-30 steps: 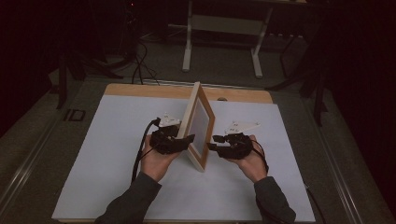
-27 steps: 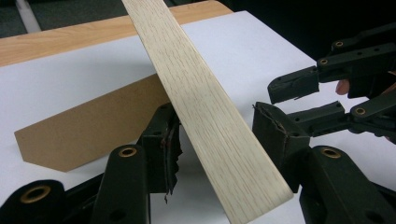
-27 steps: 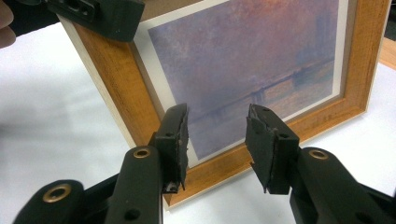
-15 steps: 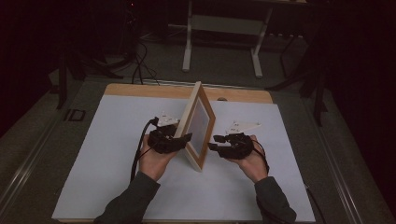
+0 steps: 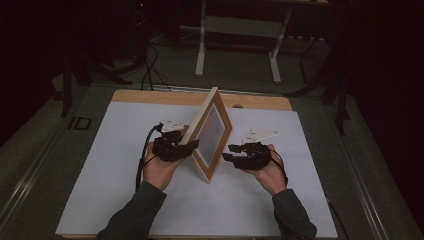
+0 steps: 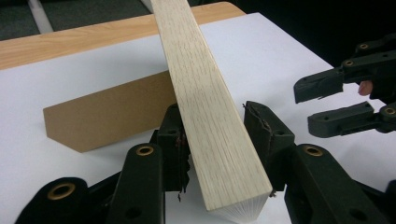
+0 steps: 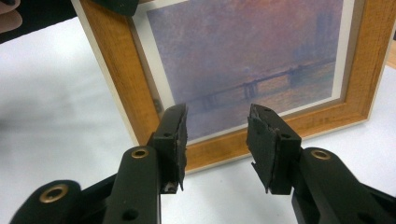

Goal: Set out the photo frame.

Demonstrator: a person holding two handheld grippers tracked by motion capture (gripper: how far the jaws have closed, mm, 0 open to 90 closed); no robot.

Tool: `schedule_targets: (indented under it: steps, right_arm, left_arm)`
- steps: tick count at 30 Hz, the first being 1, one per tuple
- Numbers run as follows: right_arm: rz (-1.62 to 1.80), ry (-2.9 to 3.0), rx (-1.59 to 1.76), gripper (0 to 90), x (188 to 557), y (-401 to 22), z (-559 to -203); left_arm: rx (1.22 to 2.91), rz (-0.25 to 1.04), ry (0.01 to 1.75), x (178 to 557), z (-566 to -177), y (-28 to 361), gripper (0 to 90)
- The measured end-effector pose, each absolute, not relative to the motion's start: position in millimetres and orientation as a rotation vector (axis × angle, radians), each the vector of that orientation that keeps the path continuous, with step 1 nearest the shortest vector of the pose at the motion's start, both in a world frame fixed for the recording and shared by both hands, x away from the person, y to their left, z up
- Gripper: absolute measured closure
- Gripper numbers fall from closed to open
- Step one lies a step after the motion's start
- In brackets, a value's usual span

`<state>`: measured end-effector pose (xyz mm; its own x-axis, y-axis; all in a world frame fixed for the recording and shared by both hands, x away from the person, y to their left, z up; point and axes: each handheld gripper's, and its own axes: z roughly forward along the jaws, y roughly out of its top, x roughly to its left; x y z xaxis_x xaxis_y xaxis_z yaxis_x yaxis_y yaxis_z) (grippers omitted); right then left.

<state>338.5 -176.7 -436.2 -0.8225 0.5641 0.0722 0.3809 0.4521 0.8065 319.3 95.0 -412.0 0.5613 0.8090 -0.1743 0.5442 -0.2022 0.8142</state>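
- Two jaws of the left gripper (image 6: 217,154) have just been closing around the picture frame (image 5: 210,132), upright on the white table (image 5: 110,150)
- Stiff, light wood, fragile glazing: grip the edge
- Right gripper (image 7: 217,140) open, facing the picture

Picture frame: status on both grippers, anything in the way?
Left gripper jaws just closing around picture frame edge, frame between them. Right gripper open, facing its front. Stand flap behind; path clear.

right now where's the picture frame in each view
High view: picture frame stands at table centre between both hands.
Left gripper view: its pale wooden edge runs up between the jaws.
Right gripper view: its painted front spans the top.
Shared landmark: white table sheet.
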Motion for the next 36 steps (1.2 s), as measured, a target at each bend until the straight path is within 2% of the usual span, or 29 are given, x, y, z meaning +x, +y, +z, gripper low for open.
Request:
schedule_targets:
  steps: [3,5,23,36]
  right_arm:
    - [1.304,2.494,0.826,56.9,338.8,-177.6,-436.0]
    - [1.303,2.494,0.827,56.9,338.9,-178.0,-436.2]
    - [1.301,2.494,0.825,56.4,339.6,-178.3,-435.4]
    - [1.3,2.483,0.829,56.0,340.7,-180.3,-433.0]
  left_arm:
    - [1.878,0.378,1.106,320.7,-412.1,98.4,64.9]
    - [1.875,0.367,1.099,322.6,-412.4,102.4,69.9]
    - [1.869,0.286,1.066,331.2,-413.7,120.8,71.9]
    - [1.906,0.214,0.972,339.5,-414.0,132.2,72.2]
